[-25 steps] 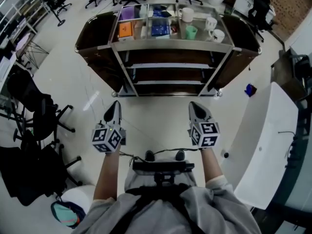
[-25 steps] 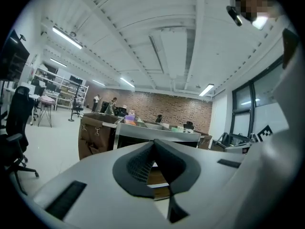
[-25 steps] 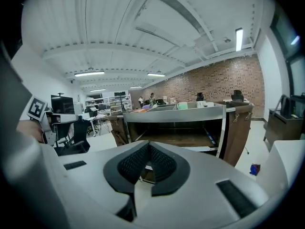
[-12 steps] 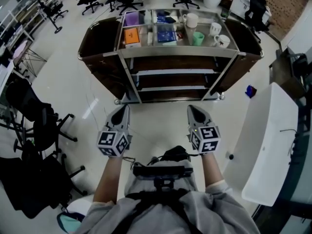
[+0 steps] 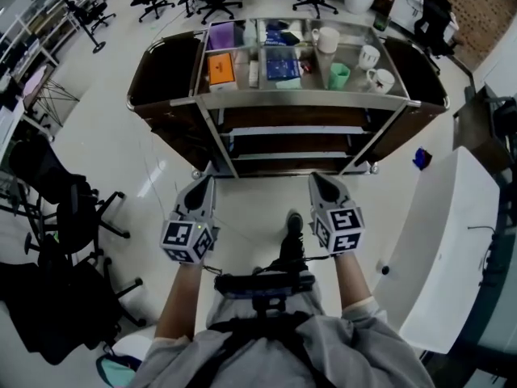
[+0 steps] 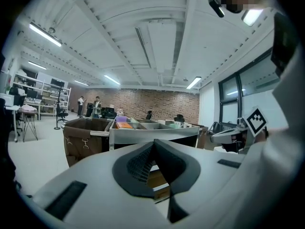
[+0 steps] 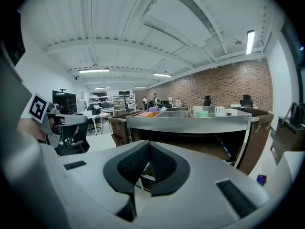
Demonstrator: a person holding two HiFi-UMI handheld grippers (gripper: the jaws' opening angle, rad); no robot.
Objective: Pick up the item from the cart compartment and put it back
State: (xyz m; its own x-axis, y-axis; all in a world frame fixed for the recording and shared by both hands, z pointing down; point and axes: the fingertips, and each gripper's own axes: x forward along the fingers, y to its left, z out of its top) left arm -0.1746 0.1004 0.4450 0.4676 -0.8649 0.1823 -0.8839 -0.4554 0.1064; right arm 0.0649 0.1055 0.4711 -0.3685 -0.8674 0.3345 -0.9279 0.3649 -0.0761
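Observation:
A steel service cart (image 5: 299,99) stands ahead of me with open top compartments. They hold an orange box (image 5: 220,69), a purple item (image 5: 220,34), a blue box (image 5: 283,63), a green cup (image 5: 339,75) and white mugs (image 5: 380,79). My left gripper (image 5: 205,183) and right gripper (image 5: 317,181) hover side by side over the floor, short of the cart's front edge. Both are shut with nothing between their jaws. The left gripper (image 6: 153,144) points at the cart (image 6: 152,132). The right gripper (image 7: 148,145) points at the cart (image 7: 190,123) too, where the green cup (image 7: 201,113) shows on top.
Brown fabric bags hang at the cart's left end (image 5: 157,63) and right end (image 5: 416,63). Black office chairs (image 5: 56,208) stand at the left. A white table (image 5: 444,249) lies at the right, with a small blue object (image 5: 419,158) on the floor near it.
The cart has drawn nearer and lower in the head view as the person steps forward, one shoe now out in front. Both grippers stay shut and level.

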